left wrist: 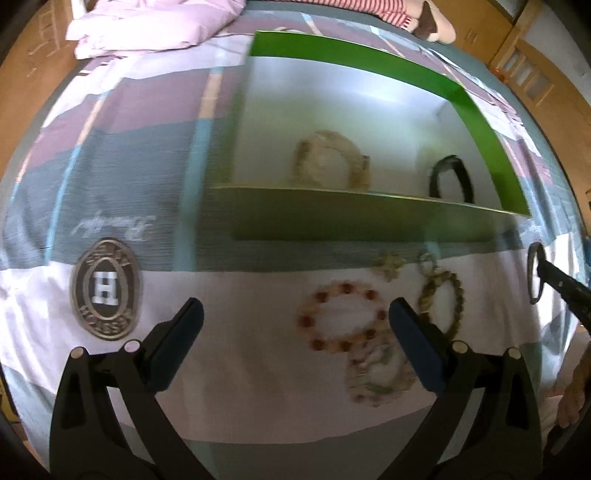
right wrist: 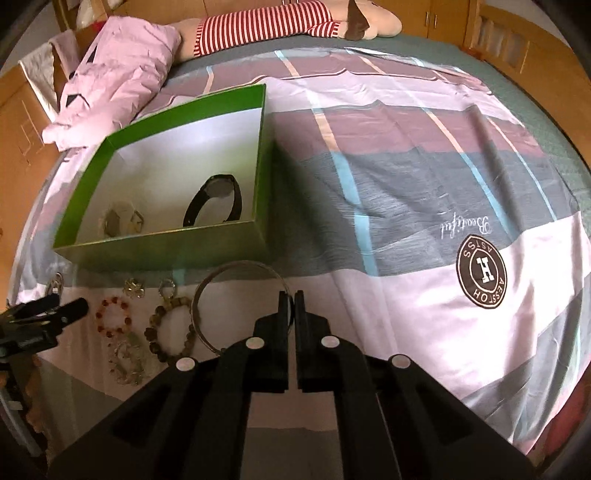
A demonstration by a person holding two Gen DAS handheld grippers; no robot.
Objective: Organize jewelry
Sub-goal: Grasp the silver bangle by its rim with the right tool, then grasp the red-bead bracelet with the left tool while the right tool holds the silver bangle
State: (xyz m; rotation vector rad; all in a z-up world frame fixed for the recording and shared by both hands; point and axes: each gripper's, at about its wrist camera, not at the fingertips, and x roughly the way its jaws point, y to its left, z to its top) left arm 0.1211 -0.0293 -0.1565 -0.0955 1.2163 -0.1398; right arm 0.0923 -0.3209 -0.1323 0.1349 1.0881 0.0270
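Note:
A green box (left wrist: 354, 218) (right wrist: 166, 251) with a white inside stands on the bed. In it lie a pale beaded bracelet (left wrist: 328, 162) (right wrist: 122, 221) and a black watch (left wrist: 450, 181) (right wrist: 218, 201). In front of the box lie a red-and-pink bead bracelet (left wrist: 341, 317) (right wrist: 112, 317), an olive bead bracelet (left wrist: 443, 295) (right wrist: 168, 332), a pale bracelet (left wrist: 376, 376) (right wrist: 127, 362) and small trinkets (left wrist: 389, 266). My left gripper (left wrist: 295, 328) is open above the sheet, left of the bead bracelet. My right gripper (right wrist: 291, 299) is shut on a thin metal bangle (right wrist: 236, 295), held just before the box; the bangle shows in the left view (left wrist: 533, 273).
A patchwork sheet (right wrist: 406, 184) with a round H logo (right wrist: 482, 277) (left wrist: 107, 288) covers the bed. A pink pillow (right wrist: 118, 74) and a striped plush toy (right wrist: 295, 22) lie at the far end. Wooden furniture (right wrist: 517, 44) surrounds the bed.

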